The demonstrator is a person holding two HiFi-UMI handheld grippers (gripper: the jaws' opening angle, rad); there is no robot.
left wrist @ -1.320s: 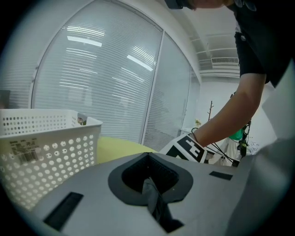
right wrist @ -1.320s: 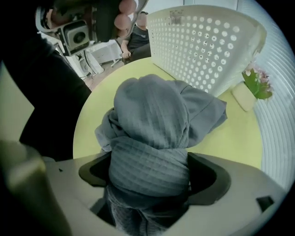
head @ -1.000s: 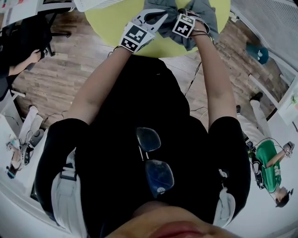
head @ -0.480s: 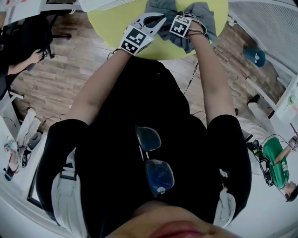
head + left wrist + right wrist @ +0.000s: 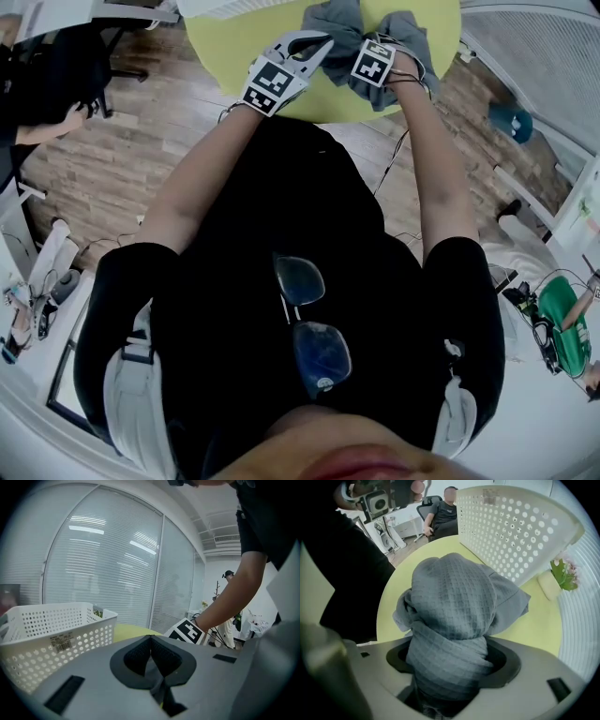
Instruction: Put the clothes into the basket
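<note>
A grey waffle-weave cloth (image 5: pixel 454 592) lies bunched on the round yellow-green table (image 5: pixel 534 625). My right gripper (image 5: pixel 450 663) points straight down on it. Its jaws have just been closing, and a thick fold of the cloth is squeezed between the pads. In the head view the right gripper (image 5: pixel 375 56) is over the cloth (image 5: pixel 412 33). The left gripper (image 5: pixel 322 40) hovers beside it, above the table (image 5: pixel 234 47). That left gripper (image 5: pixel 151 651) is shut, its pads touching with nothing between them. The white perforated basket (image 5: pixel 511 531) stands just behind the cloth and also shows as the basket (image 5: pixel 47 634) at left.
A small potted plant (image 5: pixel 562 571) stands on the table right of the basket. A seated person (image 5: pixel 443 515) is beyond the table's far side. Window blinds (image 5: pixel 117 564) line the room behind the basket. Wooden floor (image 5: pixel 141 131) and other people surround the table.
The left gripper has drifted a little up and to the right beside the cloth. The right gripper has stayed over the cloth, which looks more gathered.
</note>
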